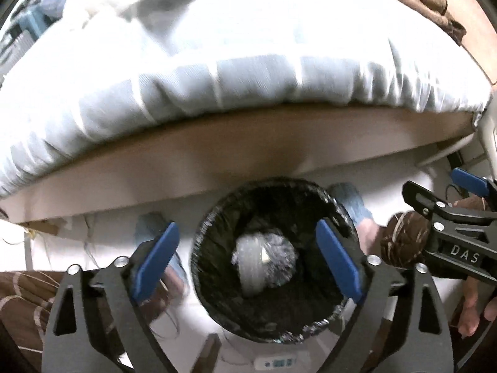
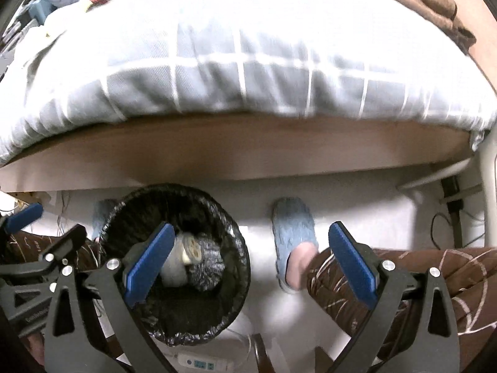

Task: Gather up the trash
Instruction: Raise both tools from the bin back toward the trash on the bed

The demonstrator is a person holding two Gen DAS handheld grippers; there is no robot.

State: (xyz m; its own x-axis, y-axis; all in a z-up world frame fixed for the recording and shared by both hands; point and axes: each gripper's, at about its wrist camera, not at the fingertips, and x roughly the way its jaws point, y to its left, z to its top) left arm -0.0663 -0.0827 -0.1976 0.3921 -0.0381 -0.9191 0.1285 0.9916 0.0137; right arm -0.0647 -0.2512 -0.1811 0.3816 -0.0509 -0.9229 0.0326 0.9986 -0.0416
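Left wrist view: the left gripper [image 1: 248, 261] hangs straight above the round bin lined with a black plastic bag [image 1: 313, 323], its blue-padded jaws spread wide and holding nothing. Between them, at the bottom of the bin, lies a pale crumpled wad of trash [image 1: 264, 258]. The bin's far rim sits near the brown wooden bed frame [image 1: 217, 149], under the blue-and-white checked quilt [image 1: 186, 71]; bare white floor [image 1: 40, 248] shows to its left. The right gripper [image 1: 447, 205] enters from the right edge, beside the bin.

Right wrist view: the right gripper [image 2: 257, 264] points down, jaws wide apart and empty. Its left pad overlaps the bin [image 2: 230, 248]; the trash [image 2: 186, 258] lies inside. Between the pads, right of the bin, open white floor [image 2: 264, 310] surrounds a foot in a light-blue slipper [image 2: 293, 227], and a brown patterned trouser leg [image 2: 435, 273] crosses right. The left gripper [image 2: 21, 217] shows at the left edge.
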